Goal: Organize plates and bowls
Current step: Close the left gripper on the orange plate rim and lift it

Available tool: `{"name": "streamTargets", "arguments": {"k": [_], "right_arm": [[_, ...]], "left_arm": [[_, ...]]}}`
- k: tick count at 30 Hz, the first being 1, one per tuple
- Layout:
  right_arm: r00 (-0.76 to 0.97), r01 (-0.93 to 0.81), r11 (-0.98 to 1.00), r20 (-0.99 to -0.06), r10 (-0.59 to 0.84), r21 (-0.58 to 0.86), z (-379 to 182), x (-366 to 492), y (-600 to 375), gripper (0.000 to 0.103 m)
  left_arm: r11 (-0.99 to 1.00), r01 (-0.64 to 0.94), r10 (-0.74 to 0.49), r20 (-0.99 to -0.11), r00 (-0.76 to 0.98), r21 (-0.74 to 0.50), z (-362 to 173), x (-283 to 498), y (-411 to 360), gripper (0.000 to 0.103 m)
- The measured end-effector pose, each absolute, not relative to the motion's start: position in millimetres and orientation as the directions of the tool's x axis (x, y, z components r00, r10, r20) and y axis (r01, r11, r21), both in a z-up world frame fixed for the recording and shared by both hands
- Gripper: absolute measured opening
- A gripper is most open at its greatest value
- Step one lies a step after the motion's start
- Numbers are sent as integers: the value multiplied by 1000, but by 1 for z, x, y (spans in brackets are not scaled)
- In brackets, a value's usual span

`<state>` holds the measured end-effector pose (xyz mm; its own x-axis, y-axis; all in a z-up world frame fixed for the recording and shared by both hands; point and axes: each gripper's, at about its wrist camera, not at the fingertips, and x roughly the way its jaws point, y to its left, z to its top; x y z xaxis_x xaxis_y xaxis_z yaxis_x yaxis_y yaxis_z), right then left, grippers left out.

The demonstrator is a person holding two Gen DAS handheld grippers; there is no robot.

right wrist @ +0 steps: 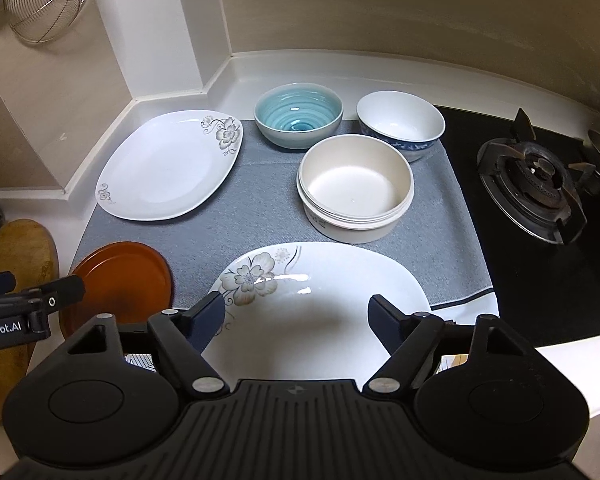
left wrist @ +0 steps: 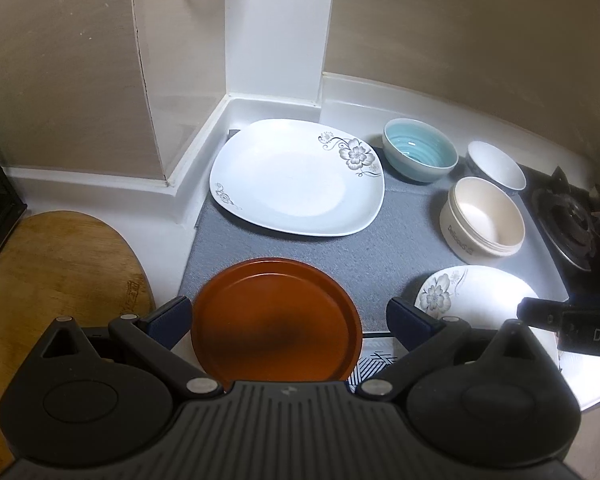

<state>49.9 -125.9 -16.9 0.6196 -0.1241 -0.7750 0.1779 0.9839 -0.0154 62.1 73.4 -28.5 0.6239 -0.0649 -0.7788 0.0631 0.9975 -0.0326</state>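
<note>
A round orange-brown plate (left wrist: 276, 320) lies at the grey mat's (left wrist: 340, 256) near left corner. My left gripper (left wrist: 288, 316) stands open around it: the left finger is at its rim, the right finger clear of it. A white flowered plate (right wrist: 320, 308) lies at the mat's near right. My right gripper (right wrist: 296, 314) is open, with both fingertips over its near half and nothing pinched. A larger white flowered plate (right wrist: 168, 164) sits at the back left. A blue bowl (right wrist: 298, 120), a blue-patterned white bowl (right wrist: 400, 124) and a cream bowl (right wrist: 356, 188) stand at the back right.
A gas stove (right wrist: 532, 184) adjoins the mat on the right. A wooden cutting board (left wrist: 60, 280) lies left of the mat. Walls and a raised white ledge (left wrist: 204, 140) close the back and left. A wire strainer (right wrist: 44, 0) hangs on the wall.
</note>
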Motion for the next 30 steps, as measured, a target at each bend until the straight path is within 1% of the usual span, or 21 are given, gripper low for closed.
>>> {"name": "streamTargets", "arguments": {"k": [6,10,12,13,14,15,16,17,19,24,25,26,27,28,30], "right_arm": [[614,173,985,-780,-124,-21,-18,51,-123,76],[610,172,985,-783,-123,-21,-19,52,-123,70],[610,167,986,-783,-121,-22,-18,52,-122,65],[612,162,987,-783,-116,-20,-18,52,-122,59],[612,158,987,-783,-111,-16,-18,52,-121,54],[613,152,988,-783,-106,-15,-18,53,-120,53],[613,145,989,-784,-100,-13,-19,52,-119,49],[613,139,990,-784,-95,-11,-19,52,-118,43],[614,126,992,-785,-84,-8,-20,50,-115,42],[620,97,995,-781,-70,-12,-19,51,-108,42],[621,92,996,-781,-67,-12,-19,51,-107,42],[619,89,996,-782,-67,-15,-18,51,-105,42],[618,87,996,-784,-68,-19,-18,51,-104,42],[617,83,996,-784,-70,-24,-17,52,-102,42],[618,79,996,-782,-78,-36,-15,52,-100,42]], "left_arm": [[997,68,-73,-787,612,-39,-33,66,75,103],[997,56,-77,-786,614,-54,-38,67,83,103],[998,25,-66,-777,626,-65,-43,65,94,103],[997,4,-58,-776,629,-71,-47,64,102,100],[997,-14,-52,-772,634,-79,-52,63,109,94],[996,-31,-43,-772,634,-81,-57,63,116,74],[996,-47,-30,-780,625,-76,-63,64,123,58],[995,-63,-22,-788,615,-77,-69,64,128,54],[994,-82,-11,-795,606,-76,-79,66,137,44],[994,-85,-6,-796,605,-72,-96,70,142,43],[993,-88,-15,-799,601,-84,-99,70,143,35],[992,-87,-21,-804,594,-90,-101,72,144,30],[992,-85,-25,-809,587,-92,-104,72,144,17],[992,-75,-35,-812,582,-97,-106,71,144,10],[993,-49,-60,-811,582,-109,-106,69,144,10]]}}
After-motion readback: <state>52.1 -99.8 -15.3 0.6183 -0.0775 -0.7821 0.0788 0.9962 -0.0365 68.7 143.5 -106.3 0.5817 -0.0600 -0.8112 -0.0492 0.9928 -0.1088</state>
